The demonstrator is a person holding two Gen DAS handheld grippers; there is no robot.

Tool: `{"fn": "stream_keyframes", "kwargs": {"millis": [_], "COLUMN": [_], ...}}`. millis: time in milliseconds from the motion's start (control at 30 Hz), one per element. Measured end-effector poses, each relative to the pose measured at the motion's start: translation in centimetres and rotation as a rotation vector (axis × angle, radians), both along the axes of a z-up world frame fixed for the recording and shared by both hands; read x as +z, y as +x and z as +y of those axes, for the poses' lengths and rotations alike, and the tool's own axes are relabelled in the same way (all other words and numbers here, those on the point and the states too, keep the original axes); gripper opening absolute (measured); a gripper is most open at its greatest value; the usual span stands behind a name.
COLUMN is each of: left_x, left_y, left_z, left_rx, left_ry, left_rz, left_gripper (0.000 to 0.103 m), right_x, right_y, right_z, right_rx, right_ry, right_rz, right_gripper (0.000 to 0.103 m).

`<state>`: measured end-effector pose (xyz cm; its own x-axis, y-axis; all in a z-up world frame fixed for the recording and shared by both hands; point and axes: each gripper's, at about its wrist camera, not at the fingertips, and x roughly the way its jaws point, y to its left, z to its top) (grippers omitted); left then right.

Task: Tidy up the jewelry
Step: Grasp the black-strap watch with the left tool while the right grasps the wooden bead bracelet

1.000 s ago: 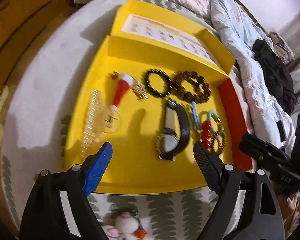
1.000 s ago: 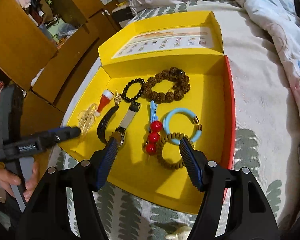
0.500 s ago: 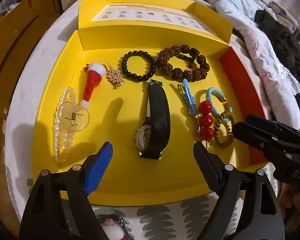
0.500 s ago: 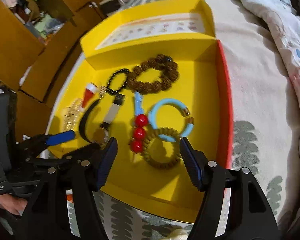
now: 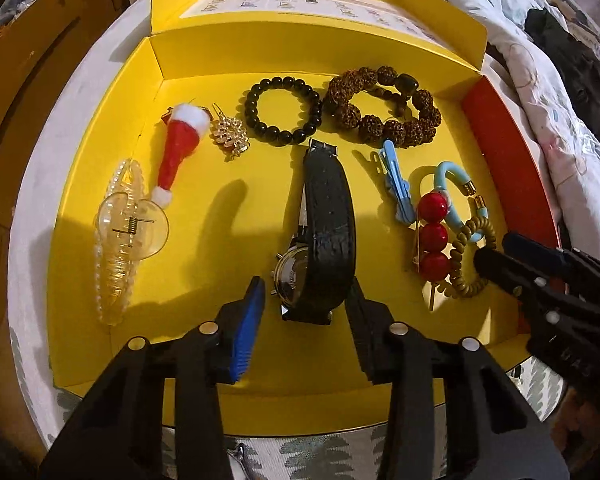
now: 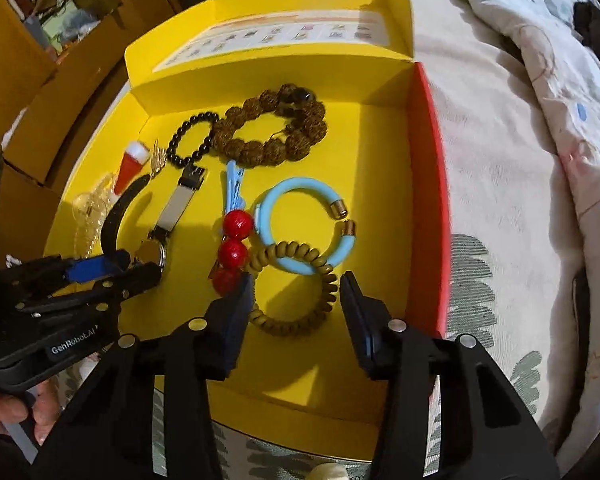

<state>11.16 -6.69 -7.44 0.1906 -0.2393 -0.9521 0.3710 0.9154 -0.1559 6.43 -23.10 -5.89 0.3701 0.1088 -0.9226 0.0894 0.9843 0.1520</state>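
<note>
Yellow tray (image 5: pixel 204 184), both grippers lower than before, fingers closing around watch (image 5: pixel 324 236), coil bracelet (image 6: pixel 300 300)

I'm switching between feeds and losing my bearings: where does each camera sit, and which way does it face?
Left wrist: on the left gripper, facing steeply down at the watch in the yellow box; its closing jaws show, not yet touching it.
Right wrist: on the right gripper, facing down at the tan coil bracelet; its closing jaws show, and a hand.
Shared: the box, and each view shows the other gripper.
</note>
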Motion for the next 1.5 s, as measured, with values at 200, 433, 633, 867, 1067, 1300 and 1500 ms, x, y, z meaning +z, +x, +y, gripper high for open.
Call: {"fn": "stream_keyframes", "kwargs": {"millis": [200, 433, 633, 867, 1067, 1300, 1500], "left_x": [0.1, 0.1, 0.1, 0.1, 0.4, 0.3, 0.2], "left_y": [0.2, 0.2, 0.1, 0.2, 0.1, 0.0, 0.1], "left_z": [0.3, 0.4, 0.7, 0.9, 1.1, 0.9, 0.7], "left_rx": [0.008, 0.023, 0.022, 0.028, 0.028, 0.023, 0.024], "left_ry": [-0.001, 0.013, 0.02, 0.016, 0.012, 0.011, 0.005], "left_rz": [0.001, -0.006, -0.015, -0.012, -0.016, -0.014, -0.019], "left_gripper": [0.041, 0.041, 0.038, 0.03, 0.03, 0.03, 0.022], "right_x": [-0.2, 0.8, -0.8, -1.4, -0.9, -1.5, -1.4], "right_y": [0.7, 0.3, 1.0, 1.2, 0.9, 1.1, 0.9], "right_z": [1.0, 2.2, 3.3, 3.5, 2.7, 3.2, 4.4], "right_rx": [0.014, 0.058, 0.072, 0.076, 0.066, 0.08, 0.113], "right_ry": [-0.04, 0.02, 0.006, -0.034, 0.008, -0.03, -0.102], "right_rz": [0.015, 0.01, 0.06, 0.067, 0.057, 0.071, 0.051], "right_gripper": [0.047, 0.047, 0.036, 0.024, 0.022, 0.022, 0.014]}}
